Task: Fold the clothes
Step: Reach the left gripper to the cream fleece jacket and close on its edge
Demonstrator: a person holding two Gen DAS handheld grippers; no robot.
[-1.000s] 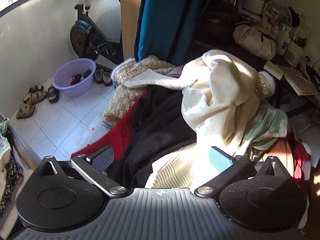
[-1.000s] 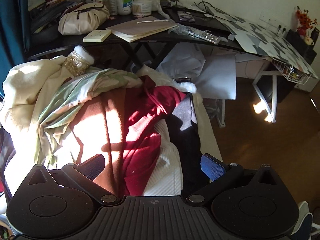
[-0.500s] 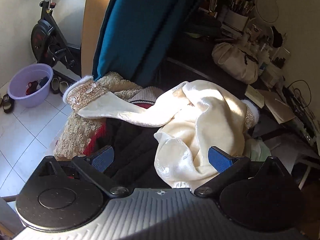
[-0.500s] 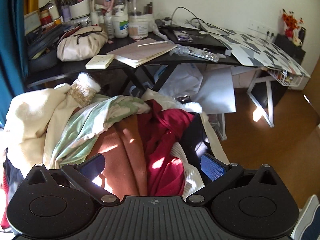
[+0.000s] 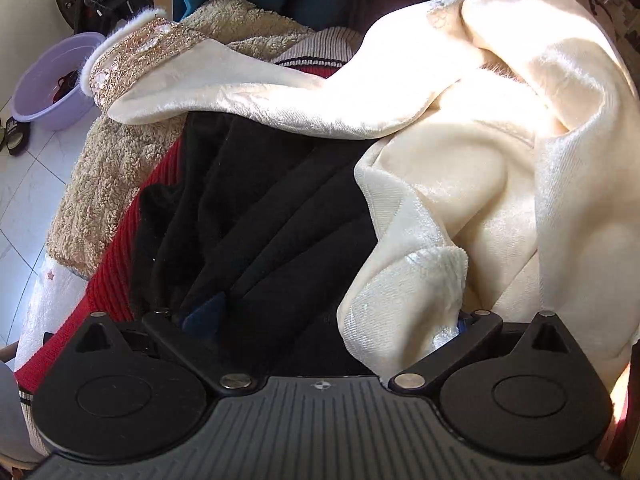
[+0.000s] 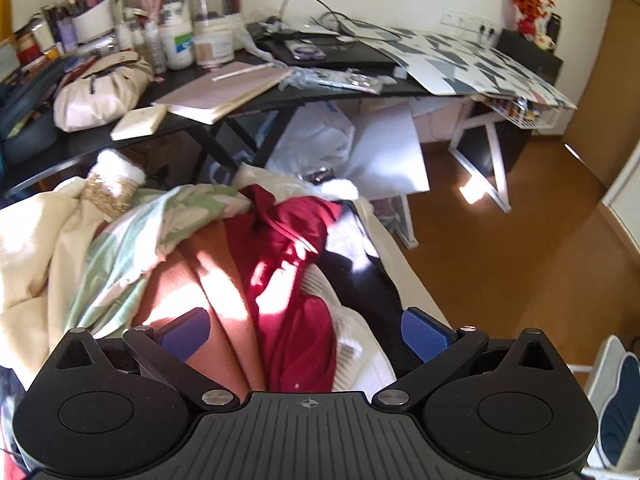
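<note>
Pressing my spread left tongs (image 5: 332, 316) into the black garment (image 5: 256, 216) beside the cream robe (image 5: 480, 168); probably pinch black only. Right tongs (image 6: 306, 330) agape.

The left wrist view presses close over the cream garment (image 5: 500, 152), the right wrist view looks from farther back toward the desk (image 6: 100, 136), both sharing that cream garment (image 6: 36, 248)

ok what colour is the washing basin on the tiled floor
Pale purple basin, seen best in the left wrist view.
</note>
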